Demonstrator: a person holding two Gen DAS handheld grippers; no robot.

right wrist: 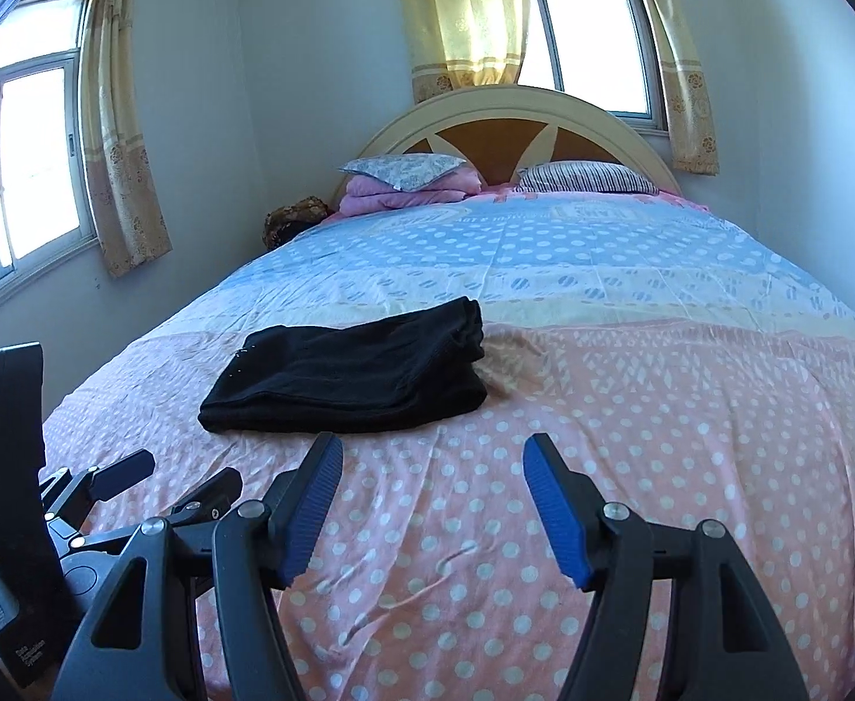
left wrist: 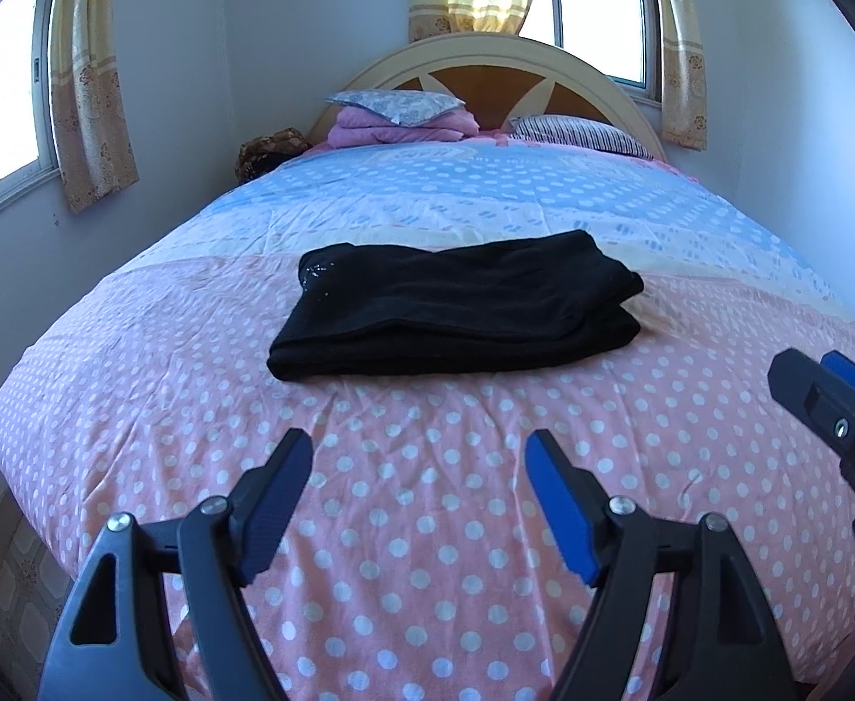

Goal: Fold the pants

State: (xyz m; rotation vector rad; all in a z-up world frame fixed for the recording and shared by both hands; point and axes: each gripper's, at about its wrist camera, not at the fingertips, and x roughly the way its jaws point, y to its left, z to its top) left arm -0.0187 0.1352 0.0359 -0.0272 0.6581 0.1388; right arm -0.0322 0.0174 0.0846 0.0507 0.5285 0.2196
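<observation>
Black pants (left wrist: 456,306) lie folded into a flat rectangle on the pink dotted bedcover (left wrist: 427,467); in the right wrist view the pants (right wrist: 351,377) sit left of centre. My left gripper (left wrist: 418,447) hovers over the cover short of the pants, open, nothing between its blue pads. My right gripper (right wrist: 432,450) is open too, empty, just in front of the folded bundle's near edge. The right gripper (left wrist: 830,403) shows at the right edge of the left wrist view. The left gripper (right wrist: 176,476) shows at the lower left of the right wrist view.
Pillows (left wrist: 395,105) and a folded pink blanket (left wrist: 404,128) lie by the curved headboard (left wrist: 485,58). Curtained windows (left wrist: 0,93) stand on the left wall and behind the bed. A brown bundle (left wrist: 269,152) sits at the bed's far left corner.
</observation>
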